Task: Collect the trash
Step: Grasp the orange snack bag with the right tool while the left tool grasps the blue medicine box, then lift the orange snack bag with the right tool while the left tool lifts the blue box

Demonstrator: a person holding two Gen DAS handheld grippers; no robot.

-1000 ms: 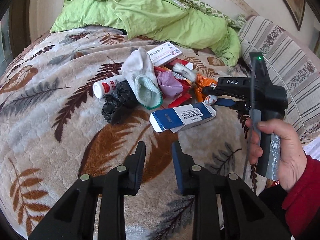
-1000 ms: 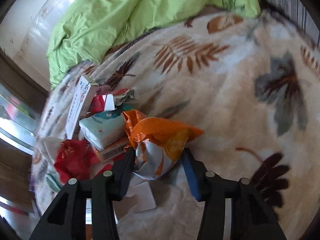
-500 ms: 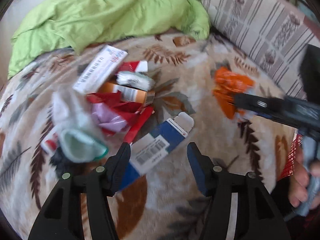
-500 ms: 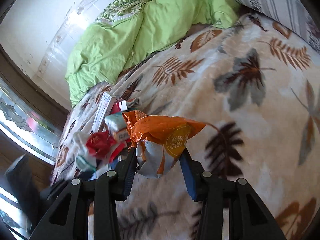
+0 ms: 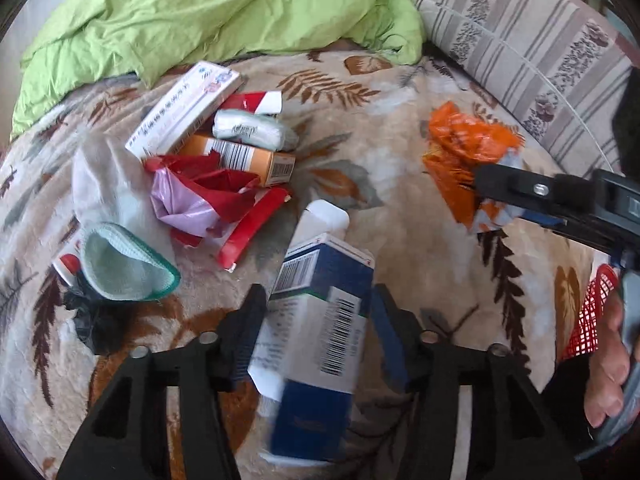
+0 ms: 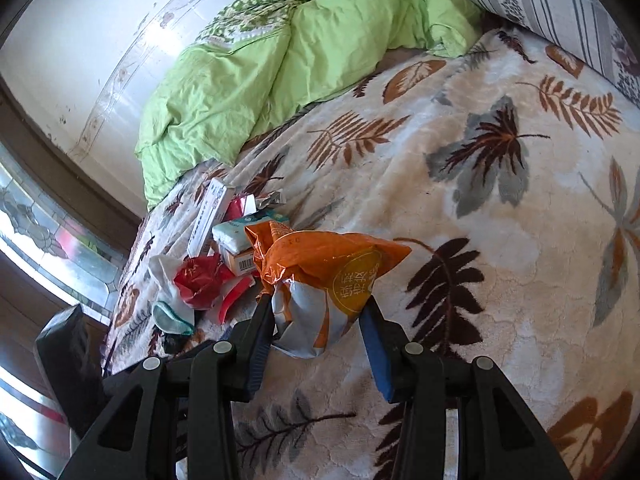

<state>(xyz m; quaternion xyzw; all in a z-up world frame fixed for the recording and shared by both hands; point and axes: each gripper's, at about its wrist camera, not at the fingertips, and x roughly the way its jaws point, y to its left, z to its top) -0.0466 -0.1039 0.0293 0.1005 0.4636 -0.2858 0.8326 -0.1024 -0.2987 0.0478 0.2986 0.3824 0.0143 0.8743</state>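
Note:
A blue and white carton (image 5: 320, 320) with barcodes sits lengthwise between the fingers of my left gripper (image 5: 318, 312). Both pads rest against its sides, and its near end is blurred. My right gripper (image 6: 316, 316) is shut on an orange snack bag (image 6: 328, 276), which it holds above the leaf-patterned blanket (image 6: 480, 200). The left wrist view shows the same orange bag (image 5: 460, 152) at the right, pinched by the right gripper's black fingers (image 5: 504, 188). A person's hand (image 5: 608, 372) holds that gripper's handle.
A trash pile lies left of the carton: a long white box (image 5: 184, 112), an orange box (image 5: 240, 158), a tissue pack (image 5: 252, 132), red plastic (image 5: 208, 188), a sock (image 5: 116, 264), a black bag (image 5: 92, 320). A green quilt (image 5: 200, 20) and striped pillow (image 5: 520, 52) lie behind. A red mesh basket (image 5: 596, 312) shows at the right.
My left gripper came forward over the pile, opened from nearly shut, and now has the blue carton between its fingers. My right gripper rose from the pile with the orange bag.

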